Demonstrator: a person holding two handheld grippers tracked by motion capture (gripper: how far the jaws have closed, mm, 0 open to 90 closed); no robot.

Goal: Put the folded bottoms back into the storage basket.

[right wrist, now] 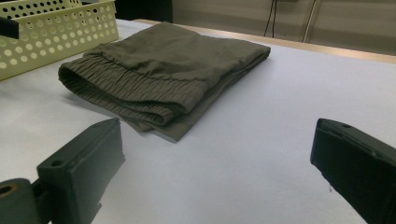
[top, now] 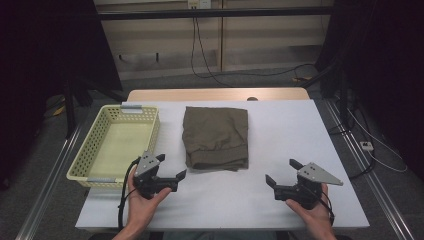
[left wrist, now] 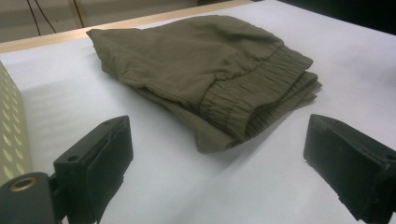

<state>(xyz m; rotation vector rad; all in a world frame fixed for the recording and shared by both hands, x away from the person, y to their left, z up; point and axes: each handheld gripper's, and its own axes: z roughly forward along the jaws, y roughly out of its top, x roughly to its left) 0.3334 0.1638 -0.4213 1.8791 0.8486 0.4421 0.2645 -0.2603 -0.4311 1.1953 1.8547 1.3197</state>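
- You are holding the left gripper (top: 171,167) and right gripper (top: 281,172) wide open and empty, near the folded olive shorts (top: 216,137) lying mid-table.
- You are preparing the pickup; the next move probably calls for gripping the near waistband edge, likely bound for the yellow basket (top: 95,155) at left.

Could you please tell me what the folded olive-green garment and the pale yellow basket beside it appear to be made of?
The folded olive-green garment looks like matte woven fabric, perhaps cotton: soft creases and a ribbed elastic band. The pale yellow perforated basket looks like moulded plastic: smooth, slightly glossy walls with even rows of punched holes.
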